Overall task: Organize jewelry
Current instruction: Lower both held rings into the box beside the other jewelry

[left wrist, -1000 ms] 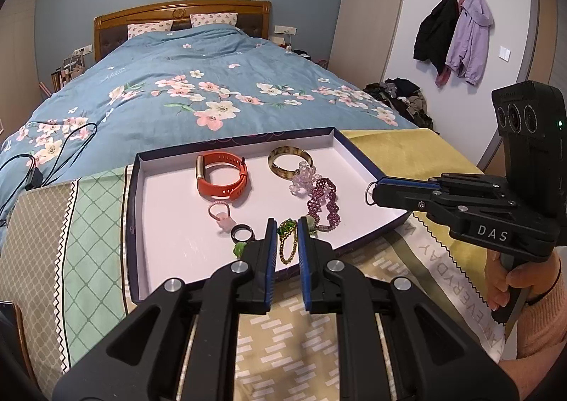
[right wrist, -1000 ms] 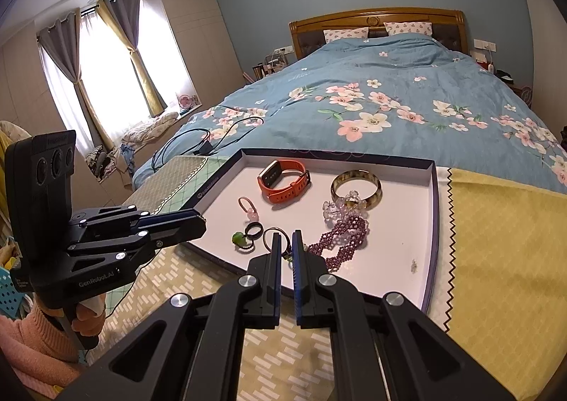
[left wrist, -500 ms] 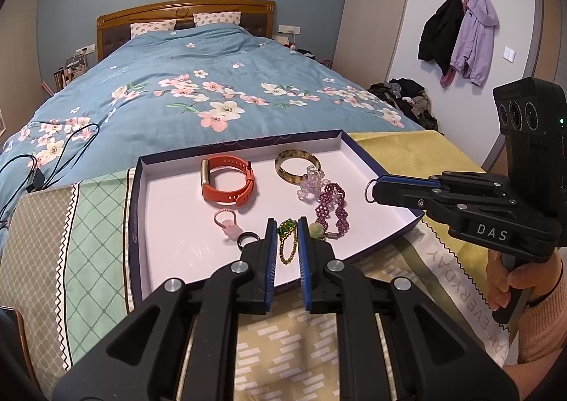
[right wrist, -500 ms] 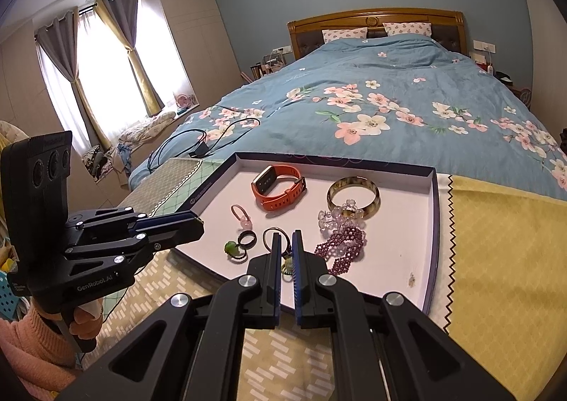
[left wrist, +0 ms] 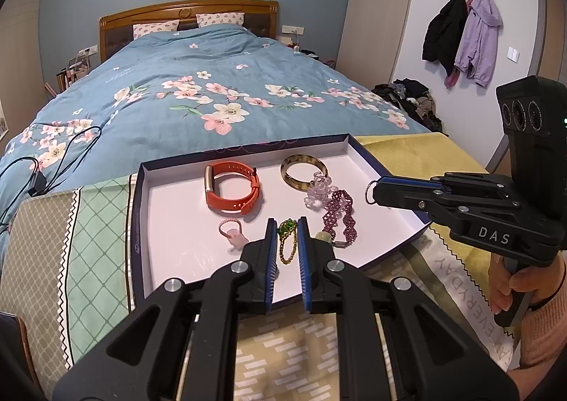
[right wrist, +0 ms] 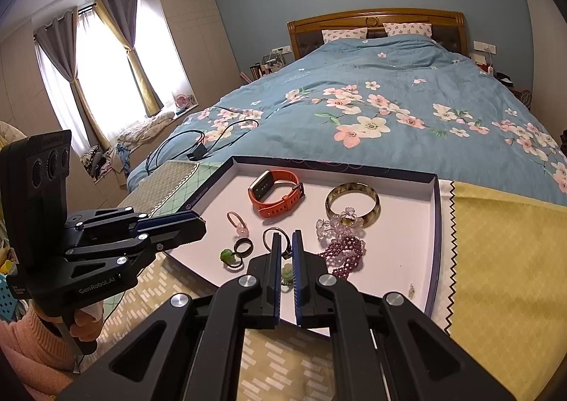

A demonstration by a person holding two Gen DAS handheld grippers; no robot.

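Note:
A shallow white tray with a dark blue rim (left wrist: 141,209) (right wrist: 434,223) holds jewelry: an orange watch band (left wrist: 230,190) (right wrist: 276,193), an amber bangle (left wrist: 303,172) (right wrist: 352,204), clear beads (left wrist: 319,188), a purple beaded bracelet (left wrist: 338,213) (right wrist: 345,252), a pink ring (left wrist: 232,232) (right wrist: 237,223), a black ring (right wrist: 244,245) and a green-gem chain (left wrist: 287,241). My left gripper (left wrist: 284,223) hovers over the tray's front, jaws narrowly apart and empty. My right gripper (right wrist: 286,236) (left wrist: 375,186) is shut on a silver ring (right wrist: 273,236) (left wrist: 370,187) over the tray's right side.
The tray lies on a patterned cloth (left wrist: 88,241) at the foot of a bed with a blue floral quilt (left wrist: 212,99). Black cables (left wrist: 39,170) lie on the quilt at left. Coats (left wrist: 464,32) hang on the right wall. Curtained windows (right wrist: 99,82) are at left.
Both grippers have drifted slightly forward over the tray, so the jewelry sits a little lower and closer in both views. The right gripper still holds the silver ring.

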